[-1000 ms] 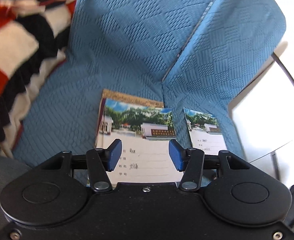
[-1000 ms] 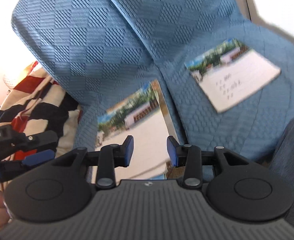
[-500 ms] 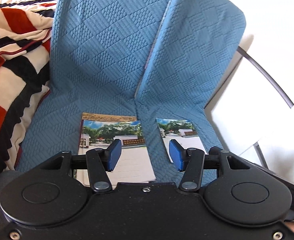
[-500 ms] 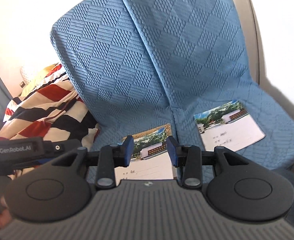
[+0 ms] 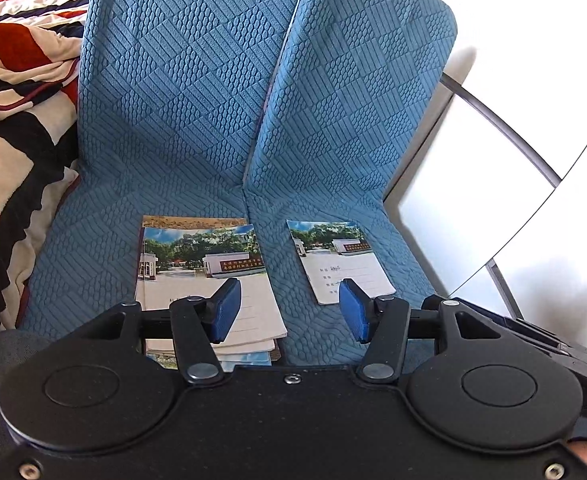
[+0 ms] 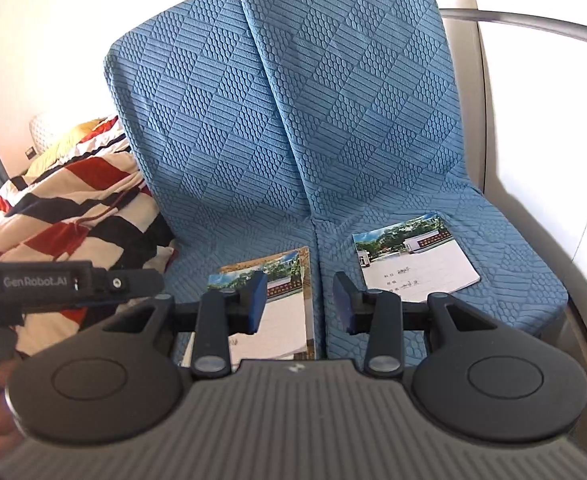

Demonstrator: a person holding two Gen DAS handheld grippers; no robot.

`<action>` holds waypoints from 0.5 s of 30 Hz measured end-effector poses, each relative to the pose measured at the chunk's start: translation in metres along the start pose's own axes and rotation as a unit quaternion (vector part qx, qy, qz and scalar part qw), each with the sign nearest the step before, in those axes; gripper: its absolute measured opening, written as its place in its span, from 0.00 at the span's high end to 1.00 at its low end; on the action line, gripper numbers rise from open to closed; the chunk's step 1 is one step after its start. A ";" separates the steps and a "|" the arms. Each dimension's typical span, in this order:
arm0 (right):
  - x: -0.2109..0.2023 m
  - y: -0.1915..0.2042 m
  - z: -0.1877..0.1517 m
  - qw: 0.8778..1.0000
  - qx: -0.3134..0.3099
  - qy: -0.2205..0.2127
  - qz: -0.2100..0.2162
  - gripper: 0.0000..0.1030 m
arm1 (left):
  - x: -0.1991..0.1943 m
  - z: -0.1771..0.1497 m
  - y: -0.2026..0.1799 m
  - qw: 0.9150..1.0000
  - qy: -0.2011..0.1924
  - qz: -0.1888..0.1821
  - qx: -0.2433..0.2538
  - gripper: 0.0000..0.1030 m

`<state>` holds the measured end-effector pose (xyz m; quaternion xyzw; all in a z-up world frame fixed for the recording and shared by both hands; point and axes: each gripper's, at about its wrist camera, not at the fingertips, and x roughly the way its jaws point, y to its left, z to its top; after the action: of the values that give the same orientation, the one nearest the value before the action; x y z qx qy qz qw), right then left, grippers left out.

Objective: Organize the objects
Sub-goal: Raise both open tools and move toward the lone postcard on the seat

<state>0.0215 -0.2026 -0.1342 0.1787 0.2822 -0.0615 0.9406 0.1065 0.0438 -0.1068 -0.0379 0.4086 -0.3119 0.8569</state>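
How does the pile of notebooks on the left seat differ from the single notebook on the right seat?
The pile of notebooks has several stacked covers, with fanned edges at its near end; the single notebook lies alone, flat on the seat cover. The pile's top cover looks larger than the single notebook. The pile lies fairly square to the seat; the single notebook is turned at an angle. Both show the same cover photo of a building and trees above ruled lines.
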 end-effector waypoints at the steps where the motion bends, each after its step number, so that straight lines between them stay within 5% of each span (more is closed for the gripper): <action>1: -0.001 -0.001 -0.001 1.000 0.004 0.002 0.000 0.61 | -0.001 -0.001 0.000 1.000 -0.002 0.001 0.000 0.49; 15: -0.003 -0.009 -0.009 1.000 -0.006 0.013 -0.020 0.61 | 0.007 -0.005 -0.011 1.000 -0.001 0.008 0.012 0.47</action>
<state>0.0120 -0.2071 -0.1420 0.1683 0.2981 -0.0759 0.9365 0.1004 0.0317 -0.1115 -0.0247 0.4046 -0.3103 0.8599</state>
